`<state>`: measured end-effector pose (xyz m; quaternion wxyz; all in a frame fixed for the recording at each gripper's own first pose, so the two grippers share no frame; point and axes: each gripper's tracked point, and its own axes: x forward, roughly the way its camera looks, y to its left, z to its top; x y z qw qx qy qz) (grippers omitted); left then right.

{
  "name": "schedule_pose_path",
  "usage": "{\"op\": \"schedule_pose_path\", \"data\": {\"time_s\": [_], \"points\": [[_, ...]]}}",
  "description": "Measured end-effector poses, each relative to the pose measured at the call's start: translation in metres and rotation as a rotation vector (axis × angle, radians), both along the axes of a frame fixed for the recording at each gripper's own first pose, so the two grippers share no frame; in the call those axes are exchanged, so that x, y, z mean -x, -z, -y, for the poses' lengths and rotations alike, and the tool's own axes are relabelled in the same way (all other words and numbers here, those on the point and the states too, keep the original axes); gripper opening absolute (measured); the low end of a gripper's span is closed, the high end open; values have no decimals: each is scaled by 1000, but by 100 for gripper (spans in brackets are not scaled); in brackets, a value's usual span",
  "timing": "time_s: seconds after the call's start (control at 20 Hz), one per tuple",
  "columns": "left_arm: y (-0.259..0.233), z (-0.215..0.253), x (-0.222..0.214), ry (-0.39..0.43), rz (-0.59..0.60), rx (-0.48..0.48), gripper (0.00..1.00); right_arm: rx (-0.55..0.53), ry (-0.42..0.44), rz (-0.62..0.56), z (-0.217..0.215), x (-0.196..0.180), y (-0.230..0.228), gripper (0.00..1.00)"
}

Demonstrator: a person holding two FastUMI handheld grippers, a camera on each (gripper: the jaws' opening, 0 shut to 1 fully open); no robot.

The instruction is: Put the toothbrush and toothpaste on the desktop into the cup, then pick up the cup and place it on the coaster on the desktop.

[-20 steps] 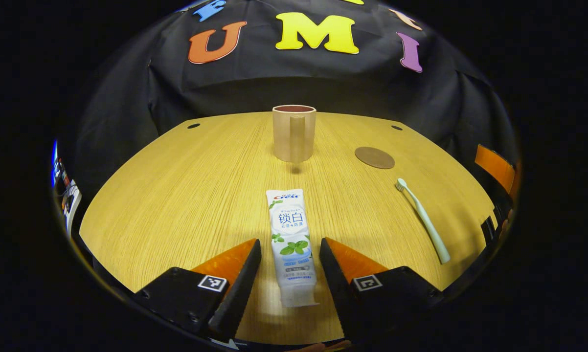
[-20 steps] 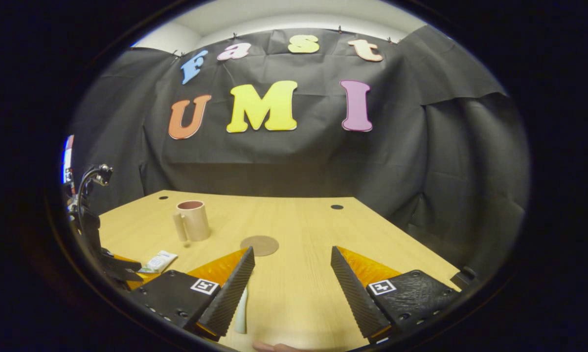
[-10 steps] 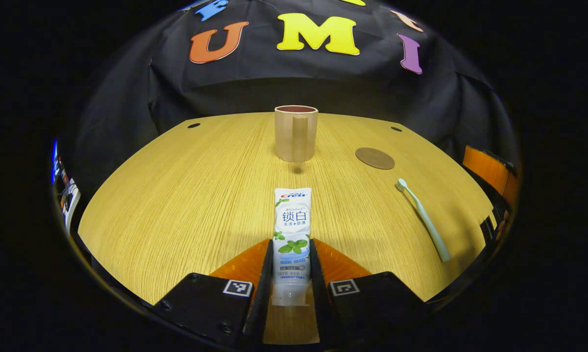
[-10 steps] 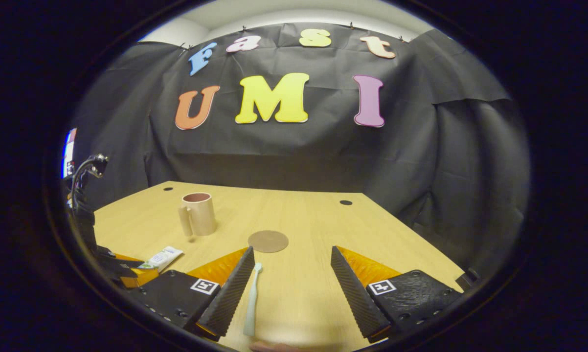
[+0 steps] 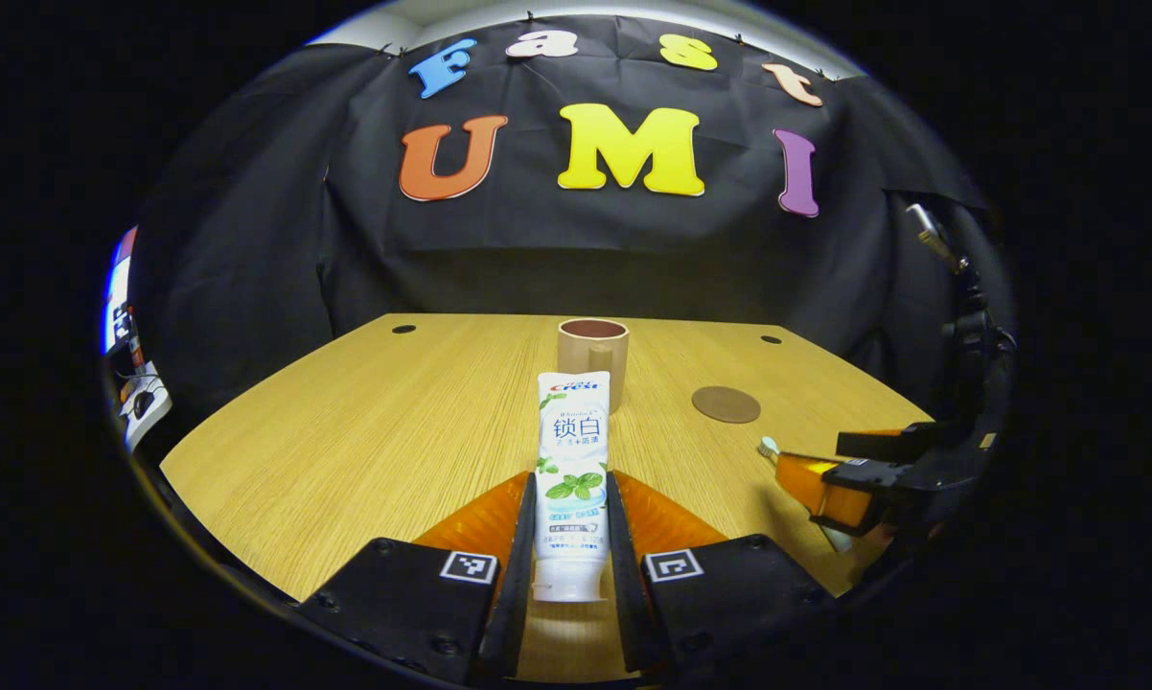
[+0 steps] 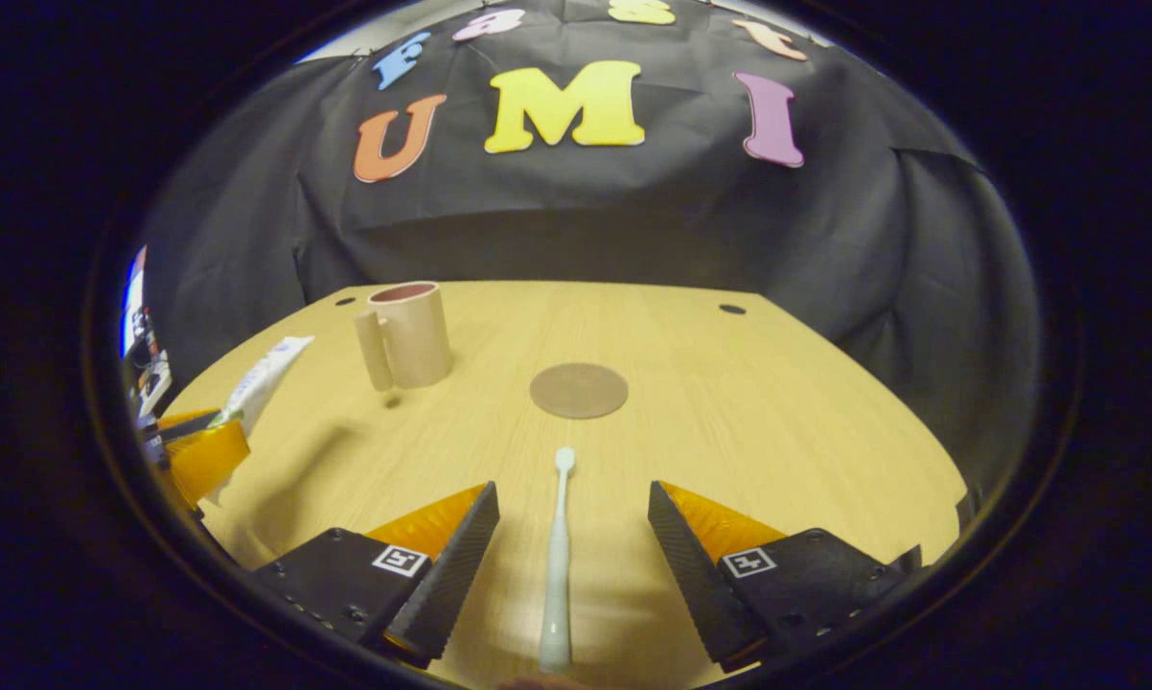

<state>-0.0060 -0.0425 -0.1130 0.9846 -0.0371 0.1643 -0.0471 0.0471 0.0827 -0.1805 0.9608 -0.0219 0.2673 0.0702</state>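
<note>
My left gripper point(image 5: 568, 498) is shut on the white toothpaste tube point(image 5: 571, 460), which it holds lifted above the wooden desktop point(image 5: 365, 422), pointing at the beige cup point(image 5: 592, 347). The tube point(image 6: 262, 379) also shows at the left of the right gripper view, raised in the other gripper. My right gripper point(image 6: 568, 513) is open, its fingers on either side of the pale toothbrush point(image 6: 558, 565), which lies flat with its head toward the round brown coaster point(image 6: 578, 390). The cup point(image 6: 405, 333) stands upright, left of the coaster point(image 5: 725, 403).
The desktop point(image 6: 777, 402) ends at a black cloth wall behind. Small dark holes point(image 6: 731, 309) sit near the far corners. My right gripper point(image 5: 806, 470) shows at the right of the left gripper view, low over the toothbrush head point(image 5: 768, 446).
My left gripper closed on the toothpaste and lifted it off the desk. My right gripper tilted down and came over the toothbrush, which now lies between its open fingers.
</note>
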Motion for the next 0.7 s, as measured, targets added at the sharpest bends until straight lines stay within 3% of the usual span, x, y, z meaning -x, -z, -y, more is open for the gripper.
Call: {"op": "schedule_pose_path", "data": {"time_s": [0.1,0.25,0.4,0.5,0.55,0.6,0.7], "points": [[-1,-1,2,2,4,7,42,-3,11,-36,-1,2,7,89],[-1,-2,3,-2,0,23,42,-19,11,-66,-3,-1,11,65],[-3,-4,1,-20,6,41,42,-27,21,-86,-4,-7,17,59],[-8,-6,-1,-27,20,44,42,-39,7,-85,-9,-9,18,42],[-10,-9,-2,-40,26,47,42,-49,0,-91,-11,-10,18,39],[-12,-12,-5,-44,29,51,42,-66,-1,-97,-13,-10,18,24],[-15,-14,-7,-49,30,62,42,-64,-7,-101,-14,-10,18,5]]}}
